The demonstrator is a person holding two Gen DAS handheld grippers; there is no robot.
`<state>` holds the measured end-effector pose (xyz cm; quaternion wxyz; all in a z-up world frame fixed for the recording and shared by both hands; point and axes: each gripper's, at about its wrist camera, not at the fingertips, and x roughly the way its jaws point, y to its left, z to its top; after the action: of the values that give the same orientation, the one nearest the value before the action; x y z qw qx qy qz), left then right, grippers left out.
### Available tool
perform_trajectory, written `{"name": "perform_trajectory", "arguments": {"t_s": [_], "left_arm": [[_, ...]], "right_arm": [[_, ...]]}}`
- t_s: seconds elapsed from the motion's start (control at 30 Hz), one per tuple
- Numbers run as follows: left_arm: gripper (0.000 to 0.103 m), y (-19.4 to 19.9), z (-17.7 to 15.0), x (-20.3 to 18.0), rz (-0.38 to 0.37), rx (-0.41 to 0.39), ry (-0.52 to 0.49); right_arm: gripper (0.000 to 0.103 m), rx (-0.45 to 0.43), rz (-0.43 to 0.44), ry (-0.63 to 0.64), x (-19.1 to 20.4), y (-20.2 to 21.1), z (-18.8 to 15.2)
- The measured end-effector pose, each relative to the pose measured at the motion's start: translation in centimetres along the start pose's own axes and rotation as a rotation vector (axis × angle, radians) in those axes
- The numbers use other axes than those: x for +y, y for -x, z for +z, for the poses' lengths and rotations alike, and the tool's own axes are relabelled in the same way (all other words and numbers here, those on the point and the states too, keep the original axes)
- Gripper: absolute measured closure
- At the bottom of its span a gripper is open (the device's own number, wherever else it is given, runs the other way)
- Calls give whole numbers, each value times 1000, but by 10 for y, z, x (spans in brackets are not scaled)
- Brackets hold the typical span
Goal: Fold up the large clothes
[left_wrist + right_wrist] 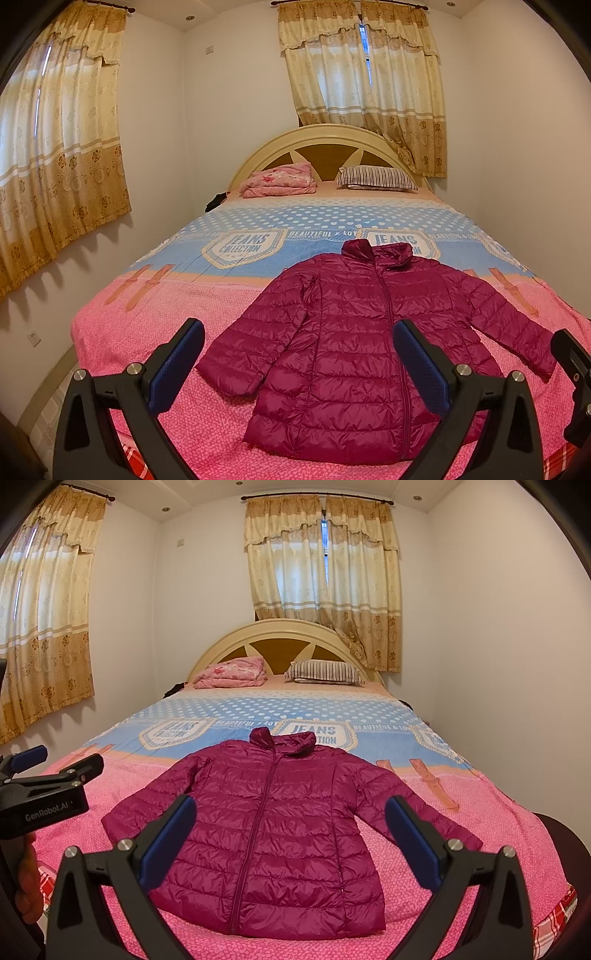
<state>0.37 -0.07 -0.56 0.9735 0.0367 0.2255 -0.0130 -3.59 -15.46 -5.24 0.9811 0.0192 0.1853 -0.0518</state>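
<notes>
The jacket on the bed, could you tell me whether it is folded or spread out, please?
Spread out. The jacket lies flat, front up and zipped, on the bed, with both sleeves out to the sides.

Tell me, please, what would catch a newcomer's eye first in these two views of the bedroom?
The shiny magenta quilted puffer jacket stands out first, spread flat and zipped on the near, pink part of the bedspread, sleeves angled outward. Next come the two open claws, left claw and right claw, hovering over its hem. Far behind, a striped pillow lies by the arched cream headboard.

Bedspread [243, 243] reads "JEANS COLLECTION"; left gripper [48, 808] reads "GenRobot.AI"
</notes>
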Motion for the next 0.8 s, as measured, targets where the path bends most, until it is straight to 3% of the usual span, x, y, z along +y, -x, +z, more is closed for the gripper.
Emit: {"name": "perform_trajectory", "arguments": {"t_s": [0.8], "left_arm": [[1, 2, 1, 2, -1, 1, 4]], "right_arm": [[0, 6, -1, 1, 1, -4, -3]]}}
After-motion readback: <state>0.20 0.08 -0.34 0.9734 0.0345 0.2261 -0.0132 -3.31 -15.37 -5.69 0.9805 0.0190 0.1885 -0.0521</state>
